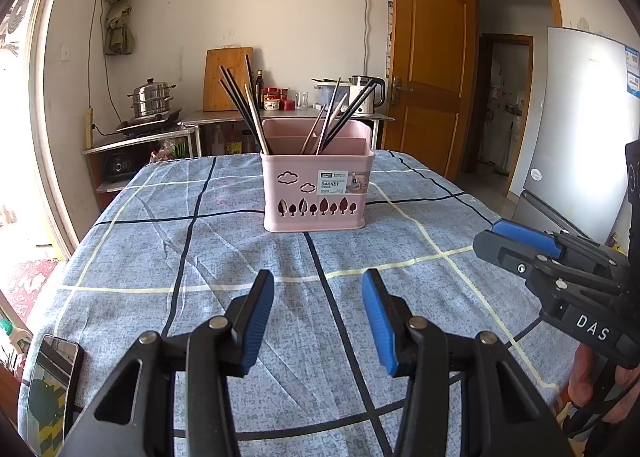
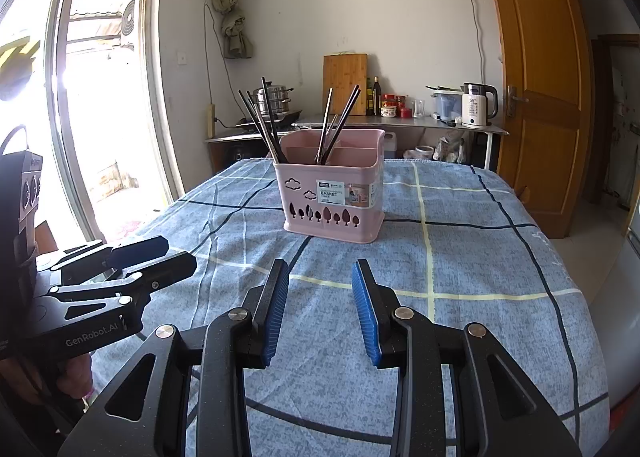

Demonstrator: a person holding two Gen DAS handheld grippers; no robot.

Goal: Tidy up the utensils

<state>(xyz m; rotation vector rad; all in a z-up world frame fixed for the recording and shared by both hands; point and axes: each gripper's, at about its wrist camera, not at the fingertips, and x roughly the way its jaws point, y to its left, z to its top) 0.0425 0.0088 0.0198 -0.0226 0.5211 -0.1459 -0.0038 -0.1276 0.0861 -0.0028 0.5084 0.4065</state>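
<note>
One pink basket (image 1: 316, 193) stands upright on the table (image 1: 400, 265), which is covered with a blue checked cloth. The basket sits toward the far half of the table, ahead of both grippers and well apart from them. Internal dividers split it into compartments; the exact number cannot be confirmed.

Two clusters of chopsticks stand in the basket. The left cluster (image 1: 244, 109) leans to the left and contains roughly six sticks, most of them dark and at least one light. The right cluster (image 1: 340, 113) leans to the right and contains roughly five. The sticks overlap, so neither count is exact.

Two grippers are in view. The left gripper (image 1: 318, 321) hovers above the near part of the cloth with its blue pads spread apart and nothing between them. The right gripper (image 2: 320, 309) hovers in the same way, pads spread and gap empty.

One phone (image 1: 52, 389) lies at the near left table edge, partly cut off by the frame. Behind the table a counter (image 2: 400, 123) carries one cutting board (image 2: 345, 83), one kettle (image 2: 476, 105), one steamer pot (image 2: 272, 99) and several small bottles and jars, which are too small to count.
</note>
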